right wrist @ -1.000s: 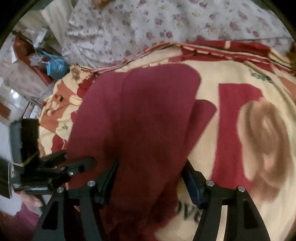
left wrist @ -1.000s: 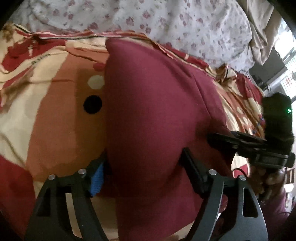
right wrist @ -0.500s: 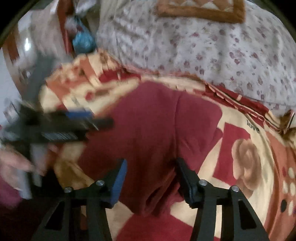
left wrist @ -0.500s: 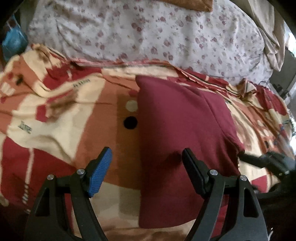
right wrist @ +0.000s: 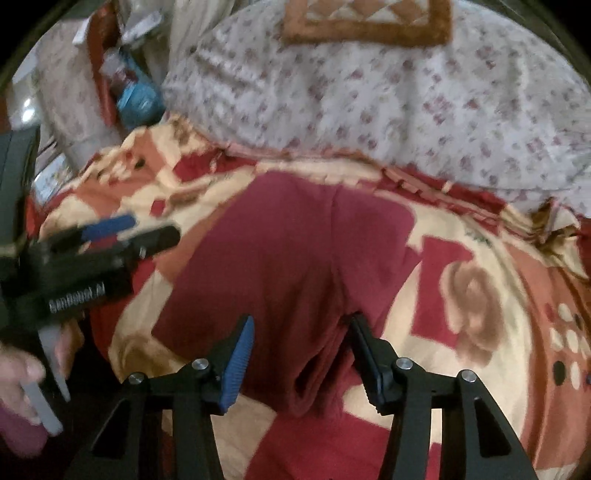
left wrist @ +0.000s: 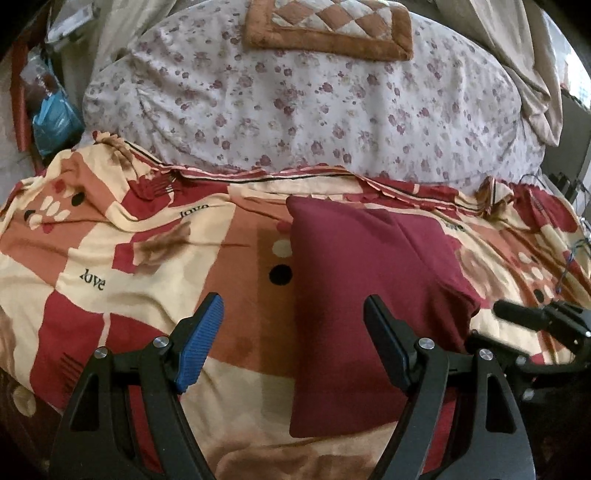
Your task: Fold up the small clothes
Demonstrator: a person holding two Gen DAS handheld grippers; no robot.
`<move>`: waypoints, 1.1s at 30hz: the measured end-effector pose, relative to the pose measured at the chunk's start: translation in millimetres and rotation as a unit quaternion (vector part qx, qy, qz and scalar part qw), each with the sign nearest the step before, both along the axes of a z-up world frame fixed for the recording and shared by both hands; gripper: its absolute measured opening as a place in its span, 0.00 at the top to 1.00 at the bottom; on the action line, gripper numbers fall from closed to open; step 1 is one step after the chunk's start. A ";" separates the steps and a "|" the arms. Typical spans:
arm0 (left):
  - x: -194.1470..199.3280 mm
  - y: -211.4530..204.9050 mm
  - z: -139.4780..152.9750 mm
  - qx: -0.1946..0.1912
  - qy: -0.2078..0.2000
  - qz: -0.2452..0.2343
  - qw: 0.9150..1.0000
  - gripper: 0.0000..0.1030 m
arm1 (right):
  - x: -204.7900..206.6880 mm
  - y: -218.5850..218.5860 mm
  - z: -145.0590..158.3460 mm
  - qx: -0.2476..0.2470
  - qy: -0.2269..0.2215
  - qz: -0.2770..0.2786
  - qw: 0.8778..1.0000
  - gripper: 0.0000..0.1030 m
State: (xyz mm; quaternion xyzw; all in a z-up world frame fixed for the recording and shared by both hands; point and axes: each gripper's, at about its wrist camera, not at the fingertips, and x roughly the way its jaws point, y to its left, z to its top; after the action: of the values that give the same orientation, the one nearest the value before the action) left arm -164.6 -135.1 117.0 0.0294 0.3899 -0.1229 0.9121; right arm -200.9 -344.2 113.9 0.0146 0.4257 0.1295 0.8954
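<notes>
Now your left hand-held gripper (left wrist: 293,345) and right hand-held gripper (right wrist: 301,360) gape empty above the maroon garment (left wrist: 369,280), folded flat on the bed (left wrist: 110,266).

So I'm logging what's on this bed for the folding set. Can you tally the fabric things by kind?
Maroon garment: 1
Patterned red-and-cream blanket: 1
Floral white cover: 1
Brown checkered mat: 1
Total: 4

Both grippers, left and right, have their jaws open above the garment.
</notes>
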 end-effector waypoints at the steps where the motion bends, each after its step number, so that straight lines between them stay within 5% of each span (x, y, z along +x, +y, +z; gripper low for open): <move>1: -0.6 -0.2 0.7 -0.001 0.000 0.001 1.000 0.23 | 1.1 1.3 3.2 -0.002 -0.007 -0.013 1.000 0.38; 4: -2.1 0.1 1.7 0.006 -0.007 0.006 1.000 0.24 | 2.0 -0.6 7.3 0.000 -0.026 -0.054 0.998 0.23; 14: 1.6 1.7 -2.7 0.004 -0.005 0.017 1.000 0.23 | 23.2 2.6 -13.8 -0.009 0.012 -0.088 0.996 0.23; 33: 6.2 -1.6 -8.1 0.001 0.002 0.020 1.000 0.23 | 30.4 7.5 -16.7 -0.005 0.014 -0.104 0.994 0.17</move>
State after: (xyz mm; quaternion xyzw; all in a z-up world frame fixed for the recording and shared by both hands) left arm -158.4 -136.7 108.9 0.0219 0.3927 -0.1045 0.9134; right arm -170.5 -336.7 97.2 0.0558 0.4348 0.0334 0.8982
